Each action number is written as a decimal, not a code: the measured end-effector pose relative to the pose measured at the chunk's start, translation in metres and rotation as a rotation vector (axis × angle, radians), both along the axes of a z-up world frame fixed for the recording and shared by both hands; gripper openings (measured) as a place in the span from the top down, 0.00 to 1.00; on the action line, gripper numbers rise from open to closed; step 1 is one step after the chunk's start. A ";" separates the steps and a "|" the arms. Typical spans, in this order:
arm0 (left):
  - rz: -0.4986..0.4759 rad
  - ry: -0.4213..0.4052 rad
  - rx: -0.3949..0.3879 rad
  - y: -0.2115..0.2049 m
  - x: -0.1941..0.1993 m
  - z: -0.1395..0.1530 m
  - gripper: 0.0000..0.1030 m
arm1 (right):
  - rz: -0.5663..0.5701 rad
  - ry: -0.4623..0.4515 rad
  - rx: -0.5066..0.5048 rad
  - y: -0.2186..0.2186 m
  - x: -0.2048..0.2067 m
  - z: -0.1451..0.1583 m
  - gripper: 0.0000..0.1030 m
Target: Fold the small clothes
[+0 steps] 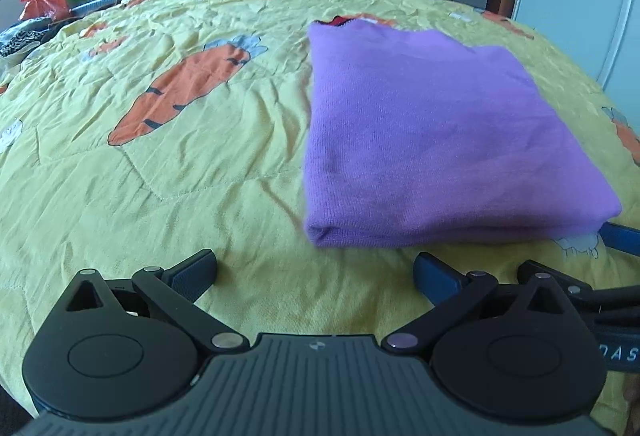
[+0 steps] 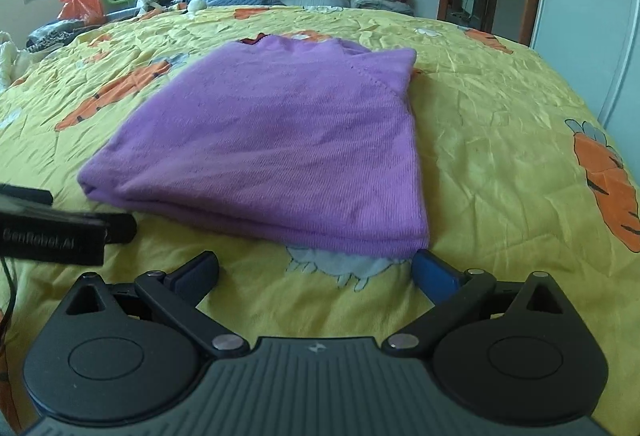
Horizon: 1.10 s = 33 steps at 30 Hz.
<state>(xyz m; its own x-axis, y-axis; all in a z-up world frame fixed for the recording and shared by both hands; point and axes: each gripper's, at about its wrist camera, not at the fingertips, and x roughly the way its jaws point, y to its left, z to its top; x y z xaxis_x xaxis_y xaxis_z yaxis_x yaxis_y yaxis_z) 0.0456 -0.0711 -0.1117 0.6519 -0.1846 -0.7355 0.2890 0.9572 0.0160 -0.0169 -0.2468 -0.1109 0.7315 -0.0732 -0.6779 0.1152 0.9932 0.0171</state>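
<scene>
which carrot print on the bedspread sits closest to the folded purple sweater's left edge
The large orange carrot lying diagonally just left of the purple sweater; the other carrot prints sit farther off, toward the bedspread's edges.

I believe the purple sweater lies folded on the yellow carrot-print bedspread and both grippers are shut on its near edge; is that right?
Not quite: both grippers are open and hold nothing. The left wrist view shows the left gripper spread wide, short of the purple sweater; the right wrist view shows the right gripper equally open. The sweater does lie folded on the yellow carrot-print bedspread.
</scene>
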 end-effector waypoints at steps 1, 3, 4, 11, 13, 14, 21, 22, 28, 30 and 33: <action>0.000 -0.001 0.000 0.000 0.000 0.000 0.00 | -0.003 -0.001 0.003 0.000 0.000 0.000 0.00; 0.001 0.008 0.001 -0.001 0.001 0.001 0.00 | -0.006 -0.003 0.005 0.000 0.000 0.000 0.00; 0.002 0.014 0.003 -0.001 0.002 0.001 0.00 | -0.007 -0.002 0.004 0.000 0.000 0.000 0.00; 0.011 0.027 0.008 -0.002 0.002 0.002 0.00 | -0.013 0.002 0.000 0.000 -0.001 0.000 0.00; 0.011 0.028 0.006 -0.002 0.003 0.002 0.00 | -0.014 0.001 0.001 0.000 -0.001 0.000 0.00; 0.010 0.028 0.007 -0.002 0.002 0.002 0.00 | -0.014 0.001 -0.001 0.000 -0.001 0.000 0.00; 0.008 0.023 0.006 -0.002 0.002 0.002 0.00 | -0.013 0.001 0.001 0.000 -0.001 0.001 0.00; 0.009 0.023 0.007 -0.002 0.002 0.002 0.00 | -0.013 0.001 0.000 0.000 -0.001 0.000 0.00; 0.009 0.024 0.006 -0.002 0.002 0.002 0.00 | -0.013 0.001 0.000 0.000 -0.001 0.000 0.00; 0.009 0.023 0.007 -0.002 0.002 0.002 0.00 | -0.013 0.001 0.000 0.000 -0.001 0.000 0.00; 0.009 0.023 0.007 -0.002 0.002 0.002 0.00 | -0.013 0.001 0.000 0.000 -0.001 0.000 0.00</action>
<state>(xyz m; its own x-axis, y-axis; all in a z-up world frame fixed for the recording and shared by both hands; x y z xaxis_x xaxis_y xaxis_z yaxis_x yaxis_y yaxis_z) 0.0475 -0.0736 -0.1098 0.6362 -0.1737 -0.7517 0.2807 0.9597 0.0159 -0.0178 -0.2469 -0.1105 0.7298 -0.0828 -0.6786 0.1283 0.9916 0.0171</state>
